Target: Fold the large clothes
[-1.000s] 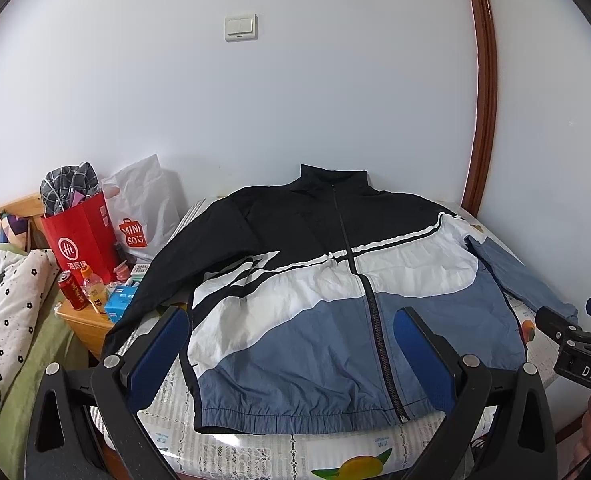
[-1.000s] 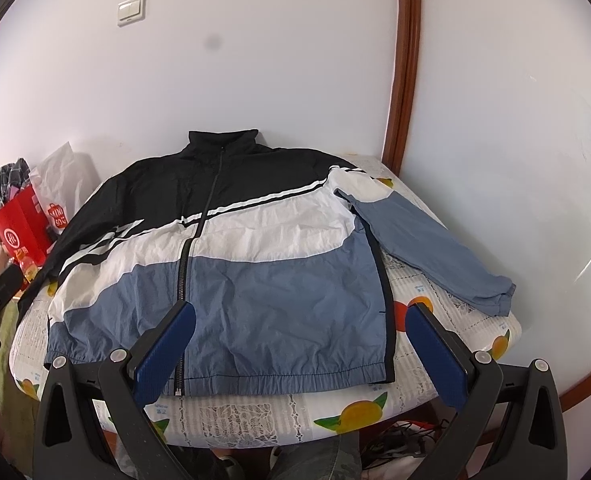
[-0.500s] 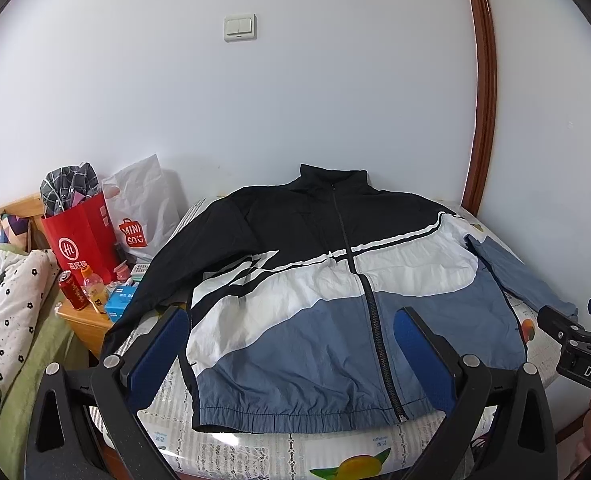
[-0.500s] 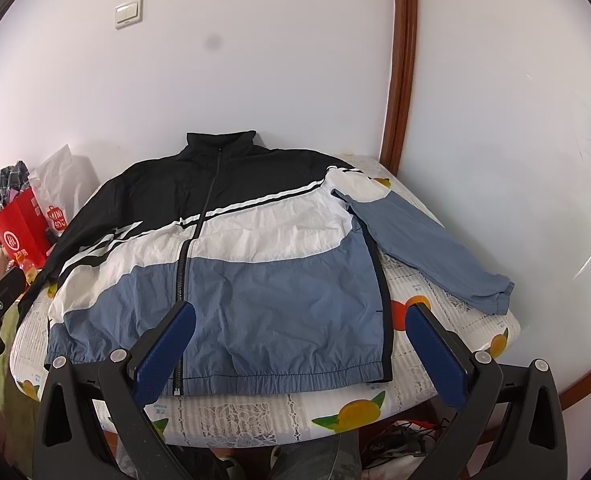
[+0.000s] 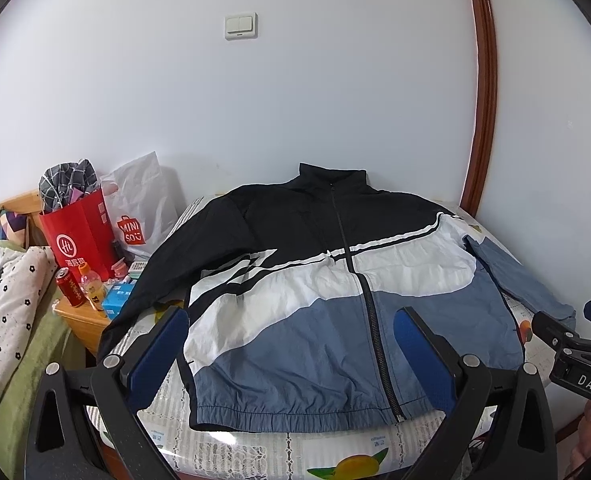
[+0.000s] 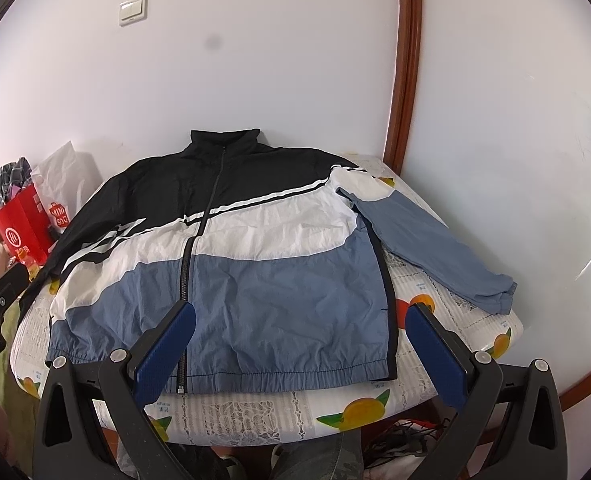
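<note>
A black, white and blue zip-up jacket (image 5: 319,292) (image 6: 231,264) lies flat, front up and zipped, on a round table with a fruit-print cloth (image 6: 375,404). Its blue right sleeve (image 6: 435,248) lies out over the table's right side. Its black left sleeve (image 5: 143,292) hangs off the left edge. My left gripper (image 5: 287,356) hovers open above the hem, left of the zip. My right gripper (image 6: 299,348) hovers open over the hem's right half. Neither touches the fabric. The right gripper's body (image 5: 575,356) shows at the edge of the left wrist view.
A wooden nightstand (image 5: 79,316) at the left holds a red bag (image 5: 79,236), a white Miniso bag (image 5: 143,204), a can and a bottle. A bed with spotted bedding (image 5: 3,292) lies further left. White walls and a brown door frame (image 6: 403,64) stand behind the table.
The right wrist view has drifted slightly, so the jacket sits a little lower and nearer. The left gripper has barely moved. Both grippers stay open.
</note>
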`<state>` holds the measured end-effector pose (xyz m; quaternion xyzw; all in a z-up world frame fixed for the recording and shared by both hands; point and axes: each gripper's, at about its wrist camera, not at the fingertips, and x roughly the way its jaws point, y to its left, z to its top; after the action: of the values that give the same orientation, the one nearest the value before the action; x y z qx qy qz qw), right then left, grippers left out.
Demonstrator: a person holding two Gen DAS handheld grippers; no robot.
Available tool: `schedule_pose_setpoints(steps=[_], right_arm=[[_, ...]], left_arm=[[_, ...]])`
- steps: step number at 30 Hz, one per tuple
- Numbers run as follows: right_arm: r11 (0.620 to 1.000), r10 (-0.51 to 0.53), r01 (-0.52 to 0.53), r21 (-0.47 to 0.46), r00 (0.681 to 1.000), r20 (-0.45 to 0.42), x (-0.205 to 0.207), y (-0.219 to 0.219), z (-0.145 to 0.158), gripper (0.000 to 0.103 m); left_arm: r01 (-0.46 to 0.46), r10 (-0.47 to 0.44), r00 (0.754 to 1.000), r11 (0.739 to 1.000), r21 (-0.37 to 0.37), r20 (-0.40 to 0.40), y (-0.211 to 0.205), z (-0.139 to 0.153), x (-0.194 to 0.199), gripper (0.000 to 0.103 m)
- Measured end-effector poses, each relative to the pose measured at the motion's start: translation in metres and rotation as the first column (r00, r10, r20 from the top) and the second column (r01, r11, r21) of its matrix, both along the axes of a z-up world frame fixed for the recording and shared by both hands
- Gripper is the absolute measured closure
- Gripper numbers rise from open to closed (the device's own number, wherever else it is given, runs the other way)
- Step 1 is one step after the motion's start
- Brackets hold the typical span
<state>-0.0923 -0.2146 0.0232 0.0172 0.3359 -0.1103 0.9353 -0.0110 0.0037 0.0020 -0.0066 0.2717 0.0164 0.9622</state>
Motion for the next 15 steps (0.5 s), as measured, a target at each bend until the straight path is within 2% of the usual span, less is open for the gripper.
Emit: schedule_pose_setpoints(steps=[15], right_arm=[[1.0,-0.009,0.009,-0.021,1.0,0.019,0.006,-0.002,0.006,0.0]], left_arm=[[0.012,-0.012,1.0,1.0,-0.023,-0.004,0.005,0.001,0.014,0.0]])
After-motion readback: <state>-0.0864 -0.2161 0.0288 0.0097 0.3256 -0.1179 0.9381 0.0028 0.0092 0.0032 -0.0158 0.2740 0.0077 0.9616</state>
